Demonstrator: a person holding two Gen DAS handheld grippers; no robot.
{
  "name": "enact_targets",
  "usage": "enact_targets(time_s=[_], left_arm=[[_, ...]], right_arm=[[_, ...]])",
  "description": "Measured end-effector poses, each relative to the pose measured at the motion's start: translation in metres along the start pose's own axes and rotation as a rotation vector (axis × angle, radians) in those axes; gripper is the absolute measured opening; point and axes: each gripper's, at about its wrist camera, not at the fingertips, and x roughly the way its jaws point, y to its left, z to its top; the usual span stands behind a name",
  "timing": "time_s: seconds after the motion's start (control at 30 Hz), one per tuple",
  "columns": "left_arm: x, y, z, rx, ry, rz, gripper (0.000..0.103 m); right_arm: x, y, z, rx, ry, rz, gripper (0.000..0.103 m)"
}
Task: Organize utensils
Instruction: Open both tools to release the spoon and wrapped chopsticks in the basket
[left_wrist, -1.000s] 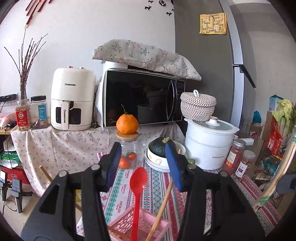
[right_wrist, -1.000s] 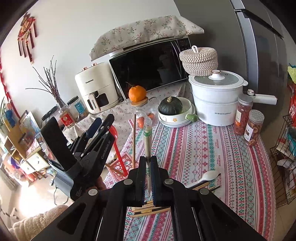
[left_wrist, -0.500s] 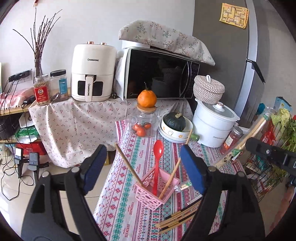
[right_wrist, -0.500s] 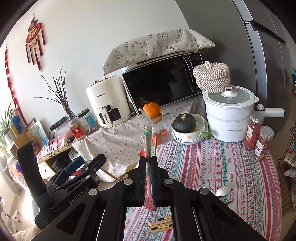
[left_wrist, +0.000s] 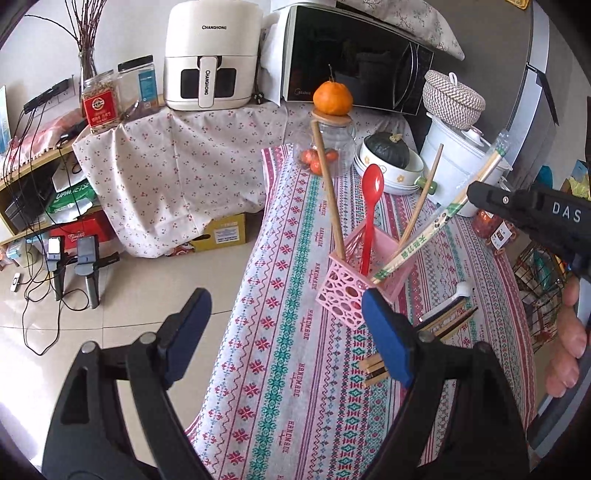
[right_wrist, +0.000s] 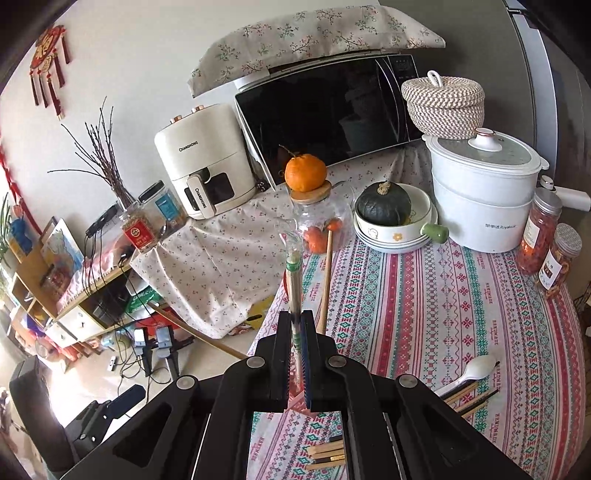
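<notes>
Jars and an air fryer stood at far left on a cloth-covered shelf, apart from the work.

Left tool: jaws wide, having just been opening, nothing between them; it hung over the near edge of the desk.

Basket: pink, openwork, on the striped cloth near the desk's left edge. It held a red spoon and two bare chopsticks, all leaning.

Wrapped chopsticks: a sleeved pair, slanting, lower end at the basket's rim; whether it was inside or just touching the rim could not be told.

Right tool: jaws nearly shut, clamped on the wrapped chopsticks partway along.

Loose chopsticks and a white spoon: flat on the cloth just right of the basket, not yet sorted.

Risks, as judged:
- The basket looked light and stood unheld; a sideways push from the slanted pair could tip it or slide it toward the edge.
- Letting go with the tip only on the rim would drop the pair outside.
- The slick sleeve could slip in the grip.
- The leaning utensils could be knocked on entry.
</notes>
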Motion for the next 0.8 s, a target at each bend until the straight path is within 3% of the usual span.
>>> enact_targets(time_s=[0.2, 0.27, 0.33, 0.37, 0.47, 0.6, 0.8], left_arm=[[0.007, -0.006, -0.001, 0.02, 0.031, -0.006, 0.084], [0.008, -0.008, -0.002, 0.023, 0.04, -0.013, 0.084], [0.009, -0.011, -0.003, 0.026, 0.047, -0.021, 0.085], [0.009, -0.013, -0.003, 0.029, 0.051, -0.026, 0.086], [0.01, -0.018, -0.005, 0.04, 0.061, -0.039, 0.087], [0.011, -0.028, -0.009, 0.066, 0.074, -0.05, 0.089], [0.015, -0.054, -0.017, 0.136, 0.103, -0.067, 0.091]], right_arm=[[0.023, -0.009, -0.007, 0.039, 0.067, 0.014, 0.011], [0.02, -0.012, -0.007, 0.058, 0.065, 0.025, 0.026], [0.009, -0.015, -0.005, 0.073, 0.036, 0.042, 0.053], [0.002, -0.015, -0.004, 0.076, 0.017, 0.045, 0.056], [-0.018, -0.019, 0.001, 0.075, -0.009, 0.042, 0.058], [-0.042, -0.035, -0.001, 0.096, -0.027, 0.02, 0.068], [-0.06, -0.071, -0.024, 0.108, 0.024, -0.092, 0.077]])
